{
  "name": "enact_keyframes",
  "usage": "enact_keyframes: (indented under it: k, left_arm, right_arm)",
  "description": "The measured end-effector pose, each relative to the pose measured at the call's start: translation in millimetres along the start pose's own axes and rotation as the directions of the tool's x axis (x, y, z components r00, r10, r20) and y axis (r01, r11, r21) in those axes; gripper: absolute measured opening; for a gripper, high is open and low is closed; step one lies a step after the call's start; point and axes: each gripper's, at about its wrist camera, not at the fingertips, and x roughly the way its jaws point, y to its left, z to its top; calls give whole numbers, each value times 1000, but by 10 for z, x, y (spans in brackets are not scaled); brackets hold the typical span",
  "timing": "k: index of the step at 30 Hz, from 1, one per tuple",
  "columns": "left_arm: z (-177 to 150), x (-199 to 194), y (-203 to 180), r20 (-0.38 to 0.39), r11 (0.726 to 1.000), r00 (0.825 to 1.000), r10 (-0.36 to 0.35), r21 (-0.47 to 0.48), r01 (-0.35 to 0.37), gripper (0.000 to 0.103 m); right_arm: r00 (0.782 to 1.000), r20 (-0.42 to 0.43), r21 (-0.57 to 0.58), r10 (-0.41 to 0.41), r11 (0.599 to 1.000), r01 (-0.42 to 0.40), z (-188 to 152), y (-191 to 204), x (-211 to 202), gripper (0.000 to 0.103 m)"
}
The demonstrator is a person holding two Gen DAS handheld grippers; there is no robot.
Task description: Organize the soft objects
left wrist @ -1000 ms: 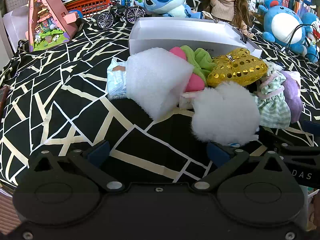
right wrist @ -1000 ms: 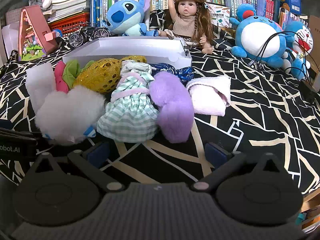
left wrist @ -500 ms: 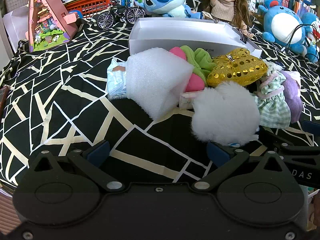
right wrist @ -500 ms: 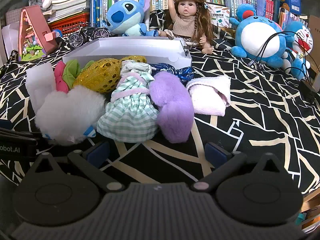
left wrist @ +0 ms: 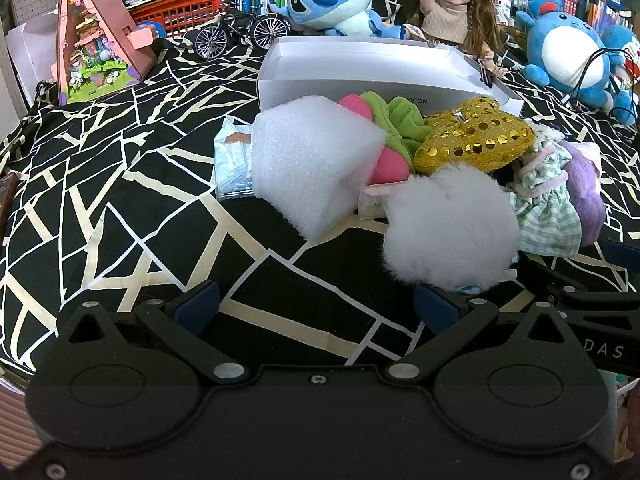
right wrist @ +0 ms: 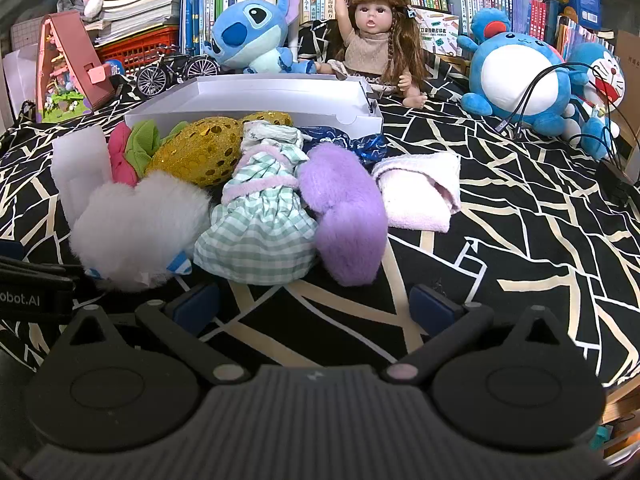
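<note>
Covering the whole table is a black cloth [right wrist: 520, 216] with cream crack lines. At its far middle sits a shallow white box [right wrist: 256, 96], open on top; nothing shows inside it from these low views. Behind the box stand a blue plush creature [right wrist: 248, 36], a long-haired doll [right wrist: 376, 36] and a round blue-and-white plush [right wrist: 516, 76], with bookshelves beyond. A pink toy house [left wrist: 96, 48] and a small model bicycle [left wrist: 240, 32] sit to the far left.

The soft objects lie in a heap on the cloth just in front of the box, between it and both grippers: a white foam block [left wrist: 312, 160], a white fluffy pom [right wrist: 136, 232], a purple fluffy piece [right wrist: 344, 212], a green checked doll dress [right wrist: 260, 228], a gold sequinned cushion [left wrist: 476, 140], a folded pale pink cloth [right wrist: 420, 192], and a pink-and-green fabric item [left wrist: 384, 120].

The left gripper [left wrist: 316, 304] and right gripper [right wrist: 314, 304] hover near the heap, fingers spread wide, holding nothing.
</note>
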Motion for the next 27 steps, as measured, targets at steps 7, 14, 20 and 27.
enact_keyframes:
  k: [7, 14, 20, 27]
  left_arm:
    - [0, 0, 0, 1, 1000, 1000, 0, 0, 0, 103]
    - [0, 0, 0, 1, 1000, 1000, 0, 0, 0, 103]
    - [0, 0, 0, 2, 1000, 1000, 0, 0, 0, 103]
    - [-1, 0, -1, 6, 1000, 1000, 0, 3, 0, 103]
  right_arm:
    - [1000, 1, 0, 0, 1000, 0, -4, 4, 5, 103]
    - [1000, 2, 0, 1, 1000, -1, -11, 8, -11, 103]
    - [1000, 5, -1, 4, 1000, -4, -14, 1, -8, 103]
    - [1000, 15, -16, 28, 999, -27, 12, -68, -26, 103]
